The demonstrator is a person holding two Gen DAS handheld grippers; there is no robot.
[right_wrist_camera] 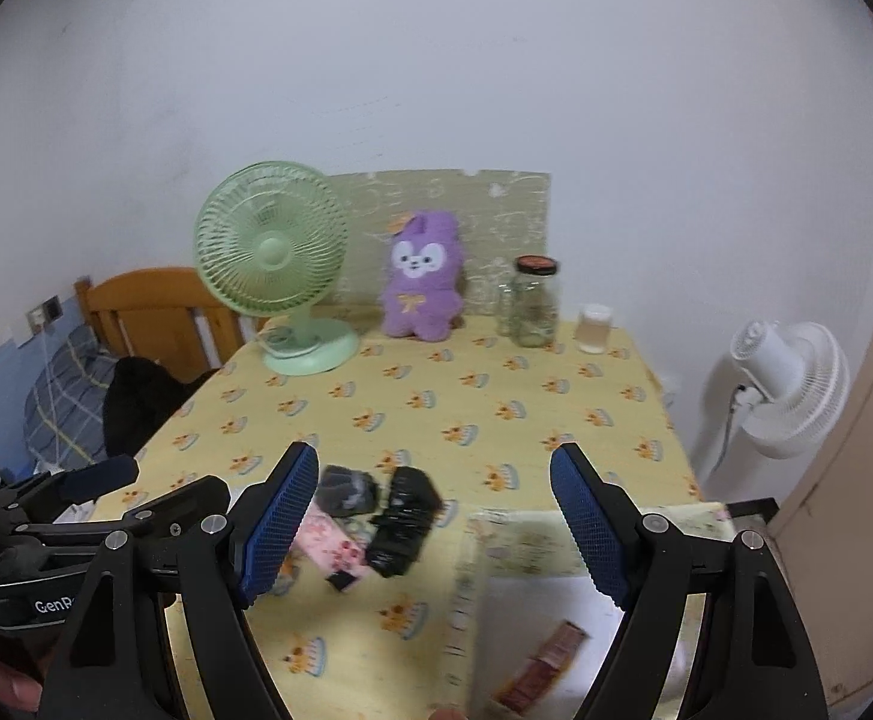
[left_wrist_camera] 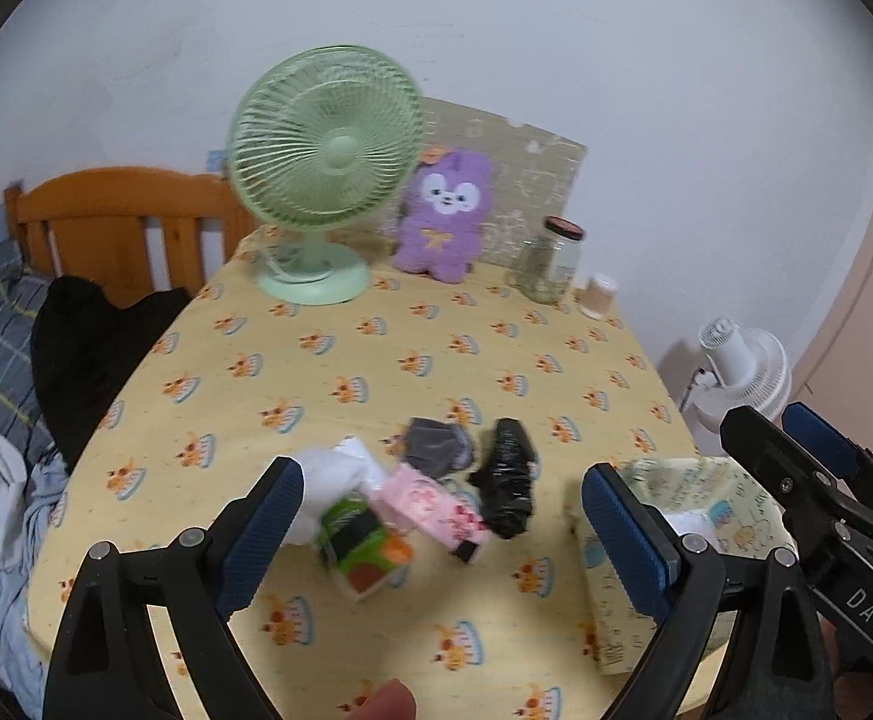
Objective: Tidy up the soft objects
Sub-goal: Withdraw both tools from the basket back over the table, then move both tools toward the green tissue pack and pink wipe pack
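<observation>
One yellow tablecloth (left_wrist_camera: 436, 360) – green fan (left_wrist_camera: 325, 144), white wall (right_wrist_camera: 496, 60) behind.

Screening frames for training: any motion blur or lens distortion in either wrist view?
Left wrist view: green desk fan and the green-and-orange packet smear with motion blur. Right wrist view: patterned fabric storage box is smeared. Both views bend the yellow cake-print tablecloth at its edges and darken at the corners.
</observation>
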